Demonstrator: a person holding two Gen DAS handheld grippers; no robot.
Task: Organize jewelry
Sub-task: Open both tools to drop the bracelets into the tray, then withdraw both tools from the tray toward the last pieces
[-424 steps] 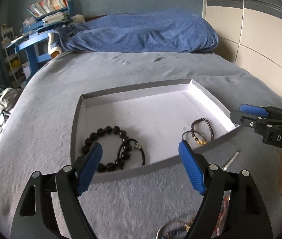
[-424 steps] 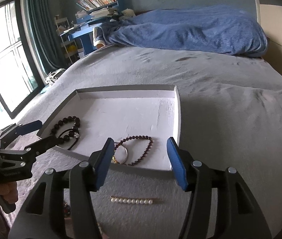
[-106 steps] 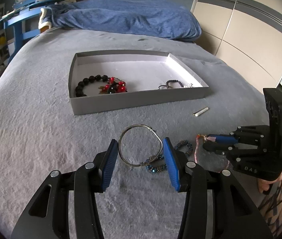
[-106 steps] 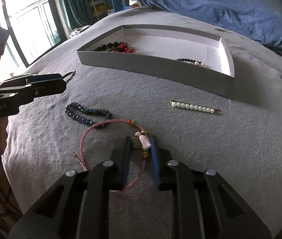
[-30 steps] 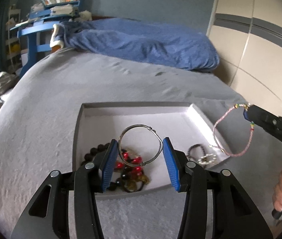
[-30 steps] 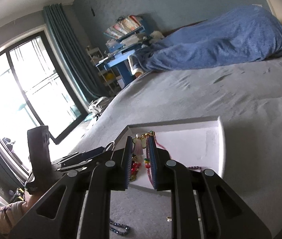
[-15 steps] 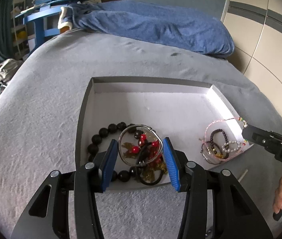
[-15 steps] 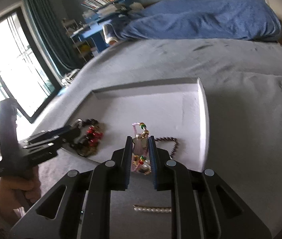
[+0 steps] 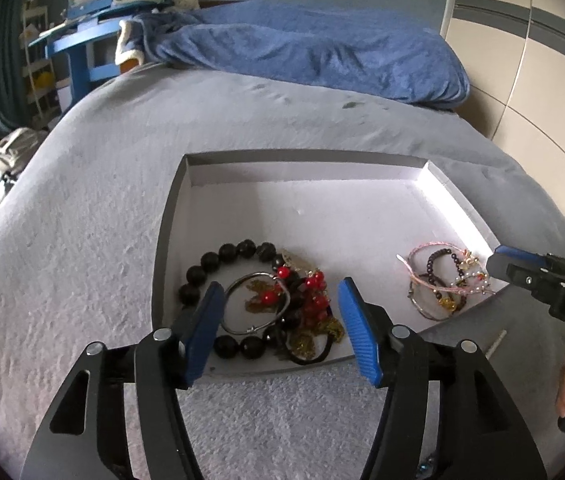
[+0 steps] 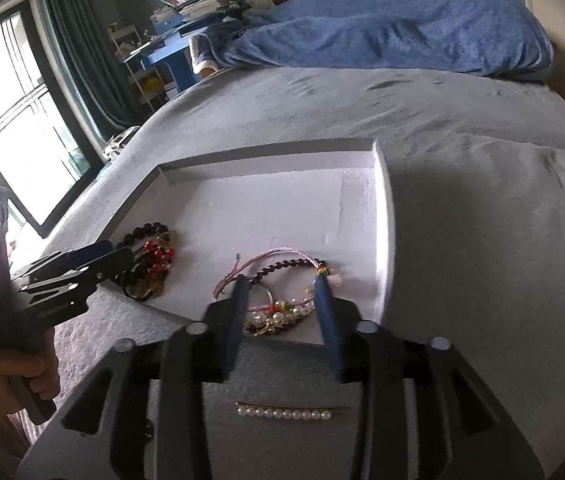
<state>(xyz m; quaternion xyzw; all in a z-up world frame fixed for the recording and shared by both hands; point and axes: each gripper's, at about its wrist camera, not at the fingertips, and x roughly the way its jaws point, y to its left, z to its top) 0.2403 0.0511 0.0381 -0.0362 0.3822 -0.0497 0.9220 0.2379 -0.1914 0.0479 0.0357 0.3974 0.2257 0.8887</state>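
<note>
A grey tray (image 9: 170, 224) with a white floor lies on the bed. My left gripper (image 9: 280, 300) is open over its front left corner. The silver bangle (image 9: 256, 303) lies there loose on a heap of black and red bead bracelets (image 9: 306, 300). My right gripper (image 10: 280, 286) is open over the tray's (image 10: 386, 240) front right corner. The pink cord bracelet (image 10: 270, 258) lies loose on a dark bead bracelet and pearls (image 10: 278, 316). That pile also shows in the left wrist view (image 9: 438, 280).
A pearl hair clip (image 10: 286, 413) lies on the grey bedspread in front of the tray. A dark bead strand (image 10: 148, 428) lies partly hidden at the left. A blue duvet (image 9: 322, 48) lies at the bed's head. A window (image 10: 6, 128) is on the left.
Both grippers have opened. The silver bangle dropped from the left gripper onto the bead heap. The pink cord bracelet dropped from the right gripper onto the right pile.
</note>
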